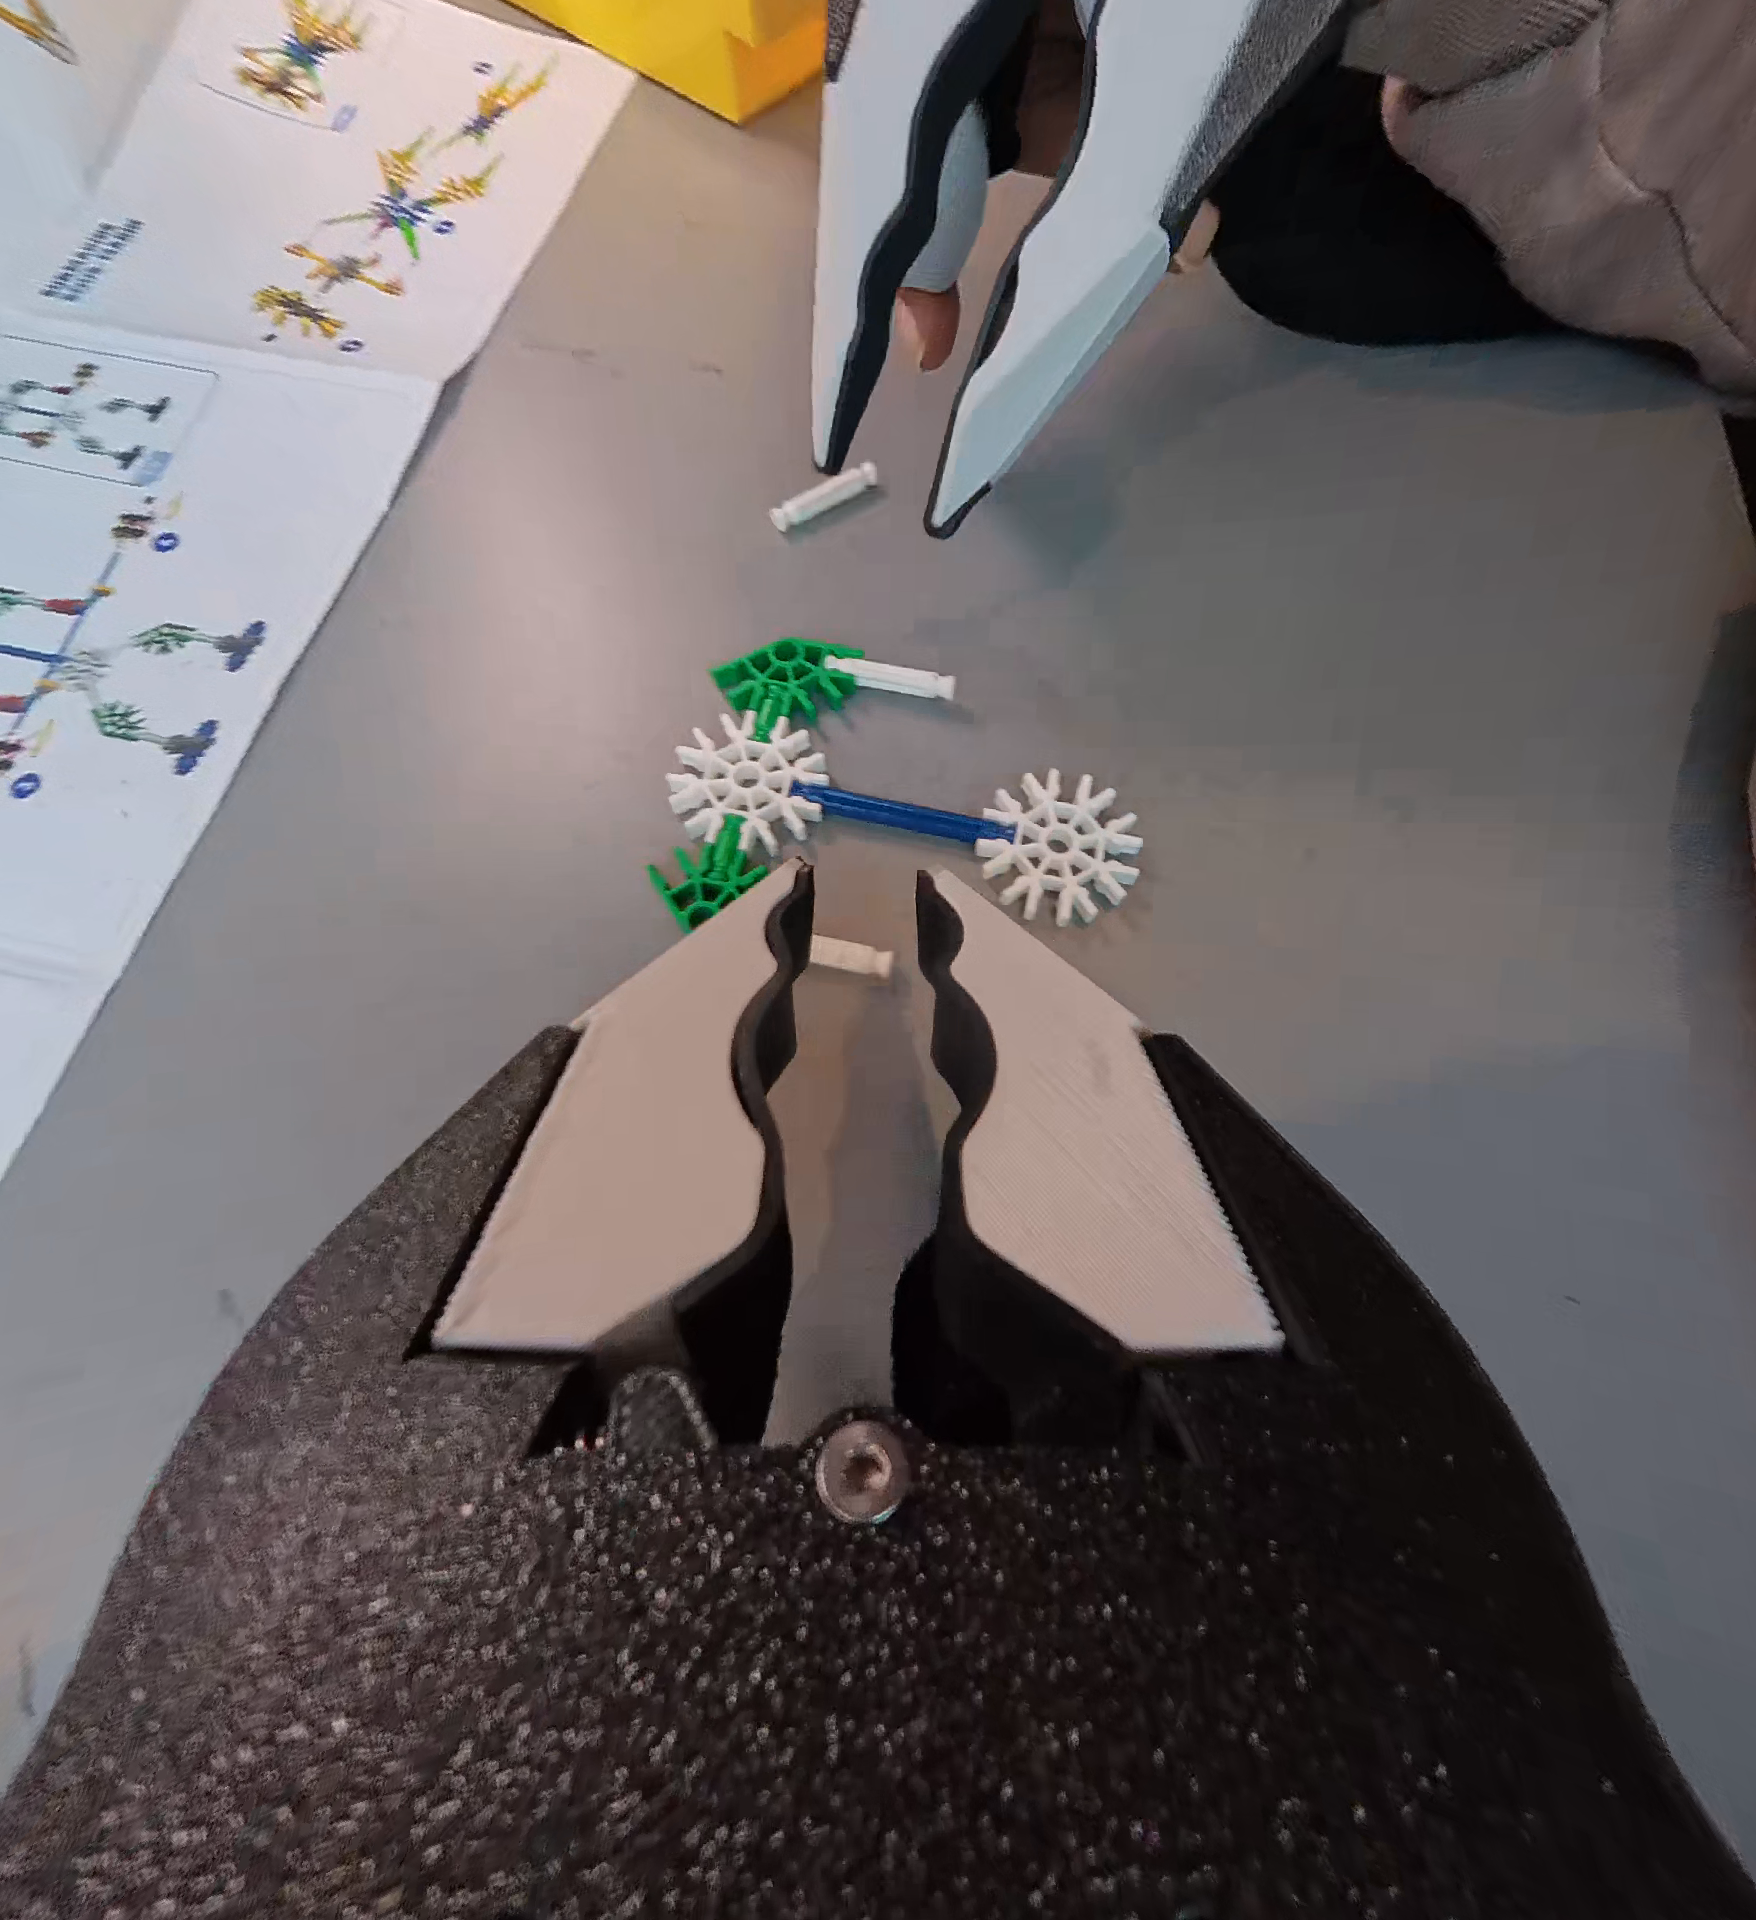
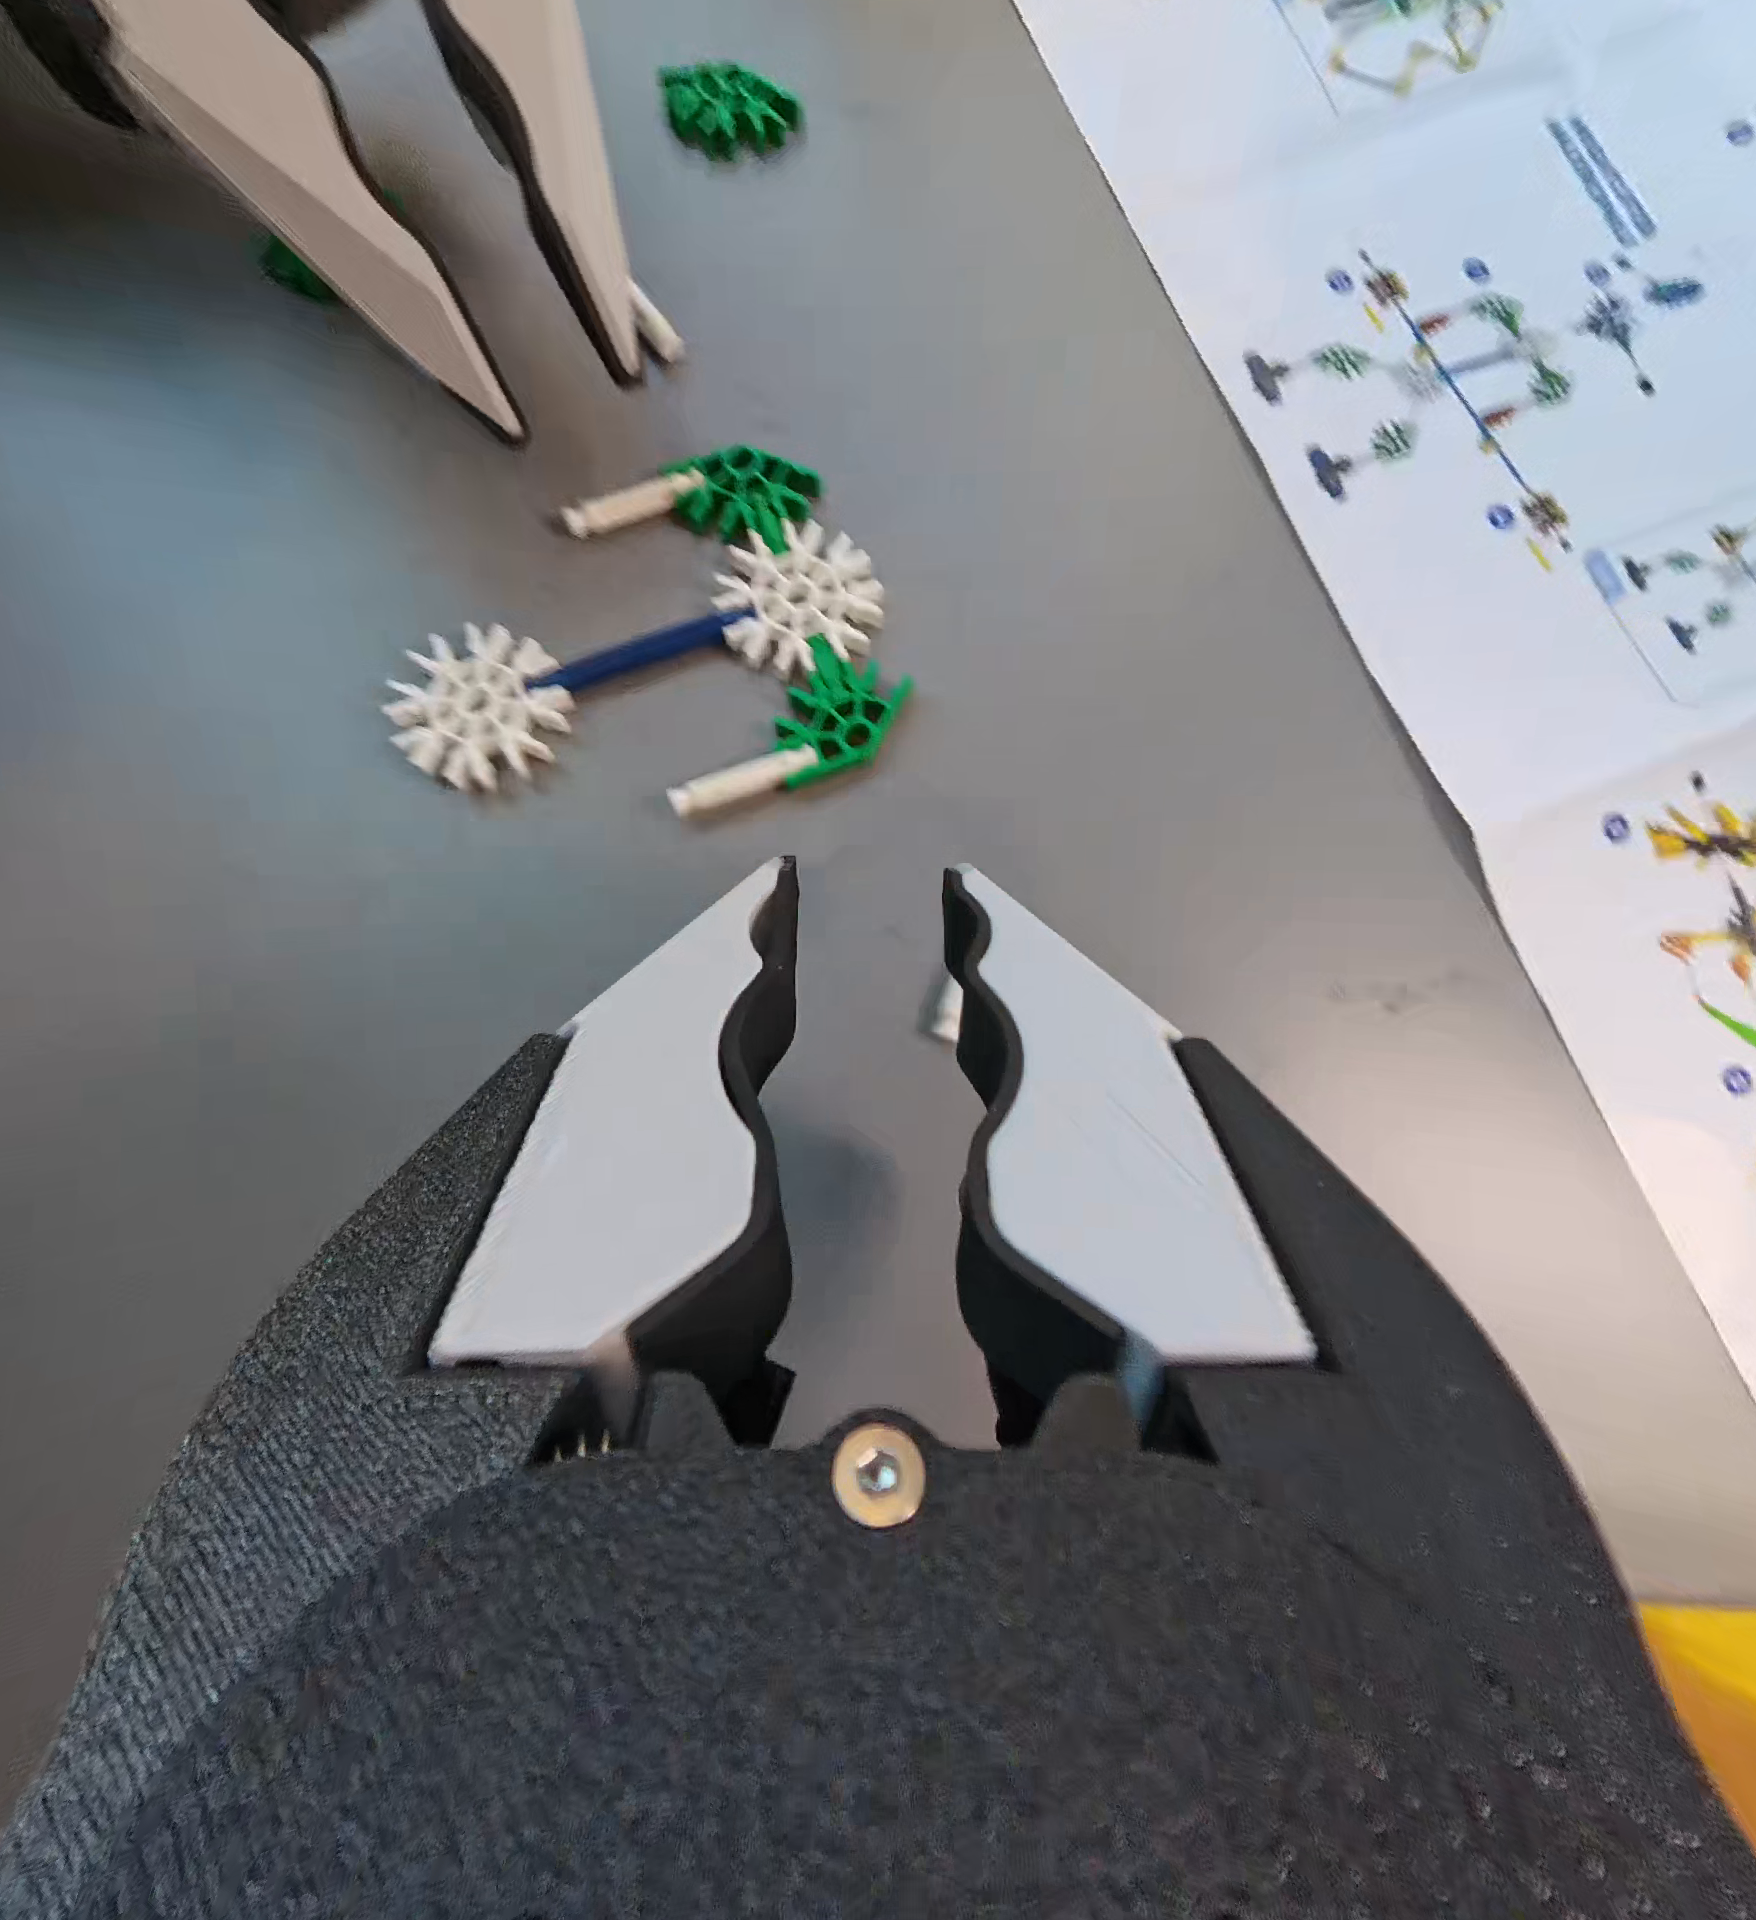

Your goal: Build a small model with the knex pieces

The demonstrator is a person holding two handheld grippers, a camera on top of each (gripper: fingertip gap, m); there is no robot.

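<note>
Left wrist view: both claws, left gripper [image 1: 858,878] and right gripper [image 1: 889,497], are held open over loose white rods [image 1: 824,497] beside a toy assembly [image 1: 895,816].

I see both grippers over the grey table [image 1: 1269,675], jaws parted, holding nothing. My left gripper [image 1: 858,883] straddles a short white rod [image 1: 853,954], which lies flat. My right gripper [image 2: 869,881] sits just beside another loose white rod [image 1: 824,497]. Between them lies a flat assembly [image 1: 895,790]: two white snowflake connectors joined by a blue rod, with two green connectors carrying white rods.
</note>
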